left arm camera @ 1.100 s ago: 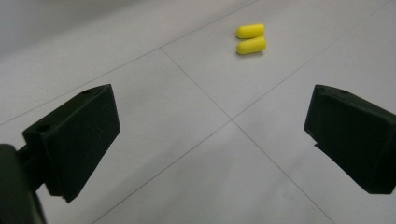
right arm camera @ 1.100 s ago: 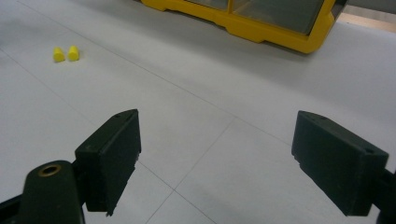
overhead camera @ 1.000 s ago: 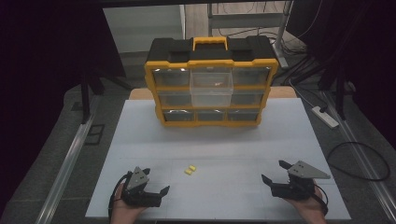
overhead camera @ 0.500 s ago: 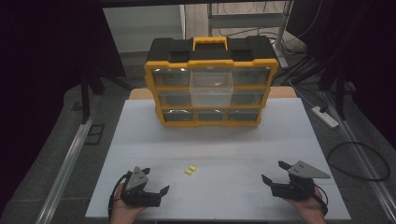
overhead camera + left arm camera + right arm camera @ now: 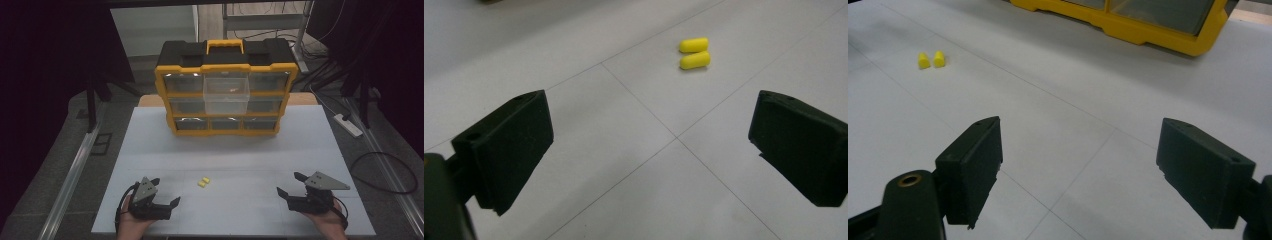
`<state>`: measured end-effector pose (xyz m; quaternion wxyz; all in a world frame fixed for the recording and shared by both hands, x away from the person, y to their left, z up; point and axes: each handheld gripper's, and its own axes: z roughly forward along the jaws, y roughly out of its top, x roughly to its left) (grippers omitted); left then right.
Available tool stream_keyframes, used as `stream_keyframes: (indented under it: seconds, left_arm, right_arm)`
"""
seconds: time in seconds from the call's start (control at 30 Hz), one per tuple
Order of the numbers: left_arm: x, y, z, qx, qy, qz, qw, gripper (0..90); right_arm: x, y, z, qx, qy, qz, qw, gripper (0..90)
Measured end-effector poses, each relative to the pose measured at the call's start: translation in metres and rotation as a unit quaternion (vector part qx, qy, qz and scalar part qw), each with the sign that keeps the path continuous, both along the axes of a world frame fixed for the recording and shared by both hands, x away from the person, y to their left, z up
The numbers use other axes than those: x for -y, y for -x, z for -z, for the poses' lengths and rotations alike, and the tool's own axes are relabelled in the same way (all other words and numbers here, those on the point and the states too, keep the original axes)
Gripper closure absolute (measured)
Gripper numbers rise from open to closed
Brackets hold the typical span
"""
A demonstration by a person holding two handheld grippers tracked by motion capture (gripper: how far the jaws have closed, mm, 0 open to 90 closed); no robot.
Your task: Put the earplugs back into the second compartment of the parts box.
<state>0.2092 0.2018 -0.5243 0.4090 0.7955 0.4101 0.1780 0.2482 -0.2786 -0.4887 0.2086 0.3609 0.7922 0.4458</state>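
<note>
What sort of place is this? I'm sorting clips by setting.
Likely a lab or workshop: a white table, a yellow parts organiser with clear drawers, and cables and a power strip on the floor.

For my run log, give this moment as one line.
left gripper: open, empty | right gripper: open, empty | yellow earplugs: on table, untouched | organizer drawer: pulled out

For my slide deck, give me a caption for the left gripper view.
Open left gripper above the white table, facing two yellow earplugs lying side by side.
</note>
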Motion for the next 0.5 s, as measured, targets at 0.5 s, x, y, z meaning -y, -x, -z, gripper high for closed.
stream_keyframes:
  seconds: [0.5]
  left_arm:
    - [0.001, -0.004, 0.0, -0.003, 0.005, 0.011, 0.9999, 4.7]
  right_arm:
    - [-0.041, -0.009, -0.003, -0.003, 0.013, -0.039, 0.9992, 20.0]
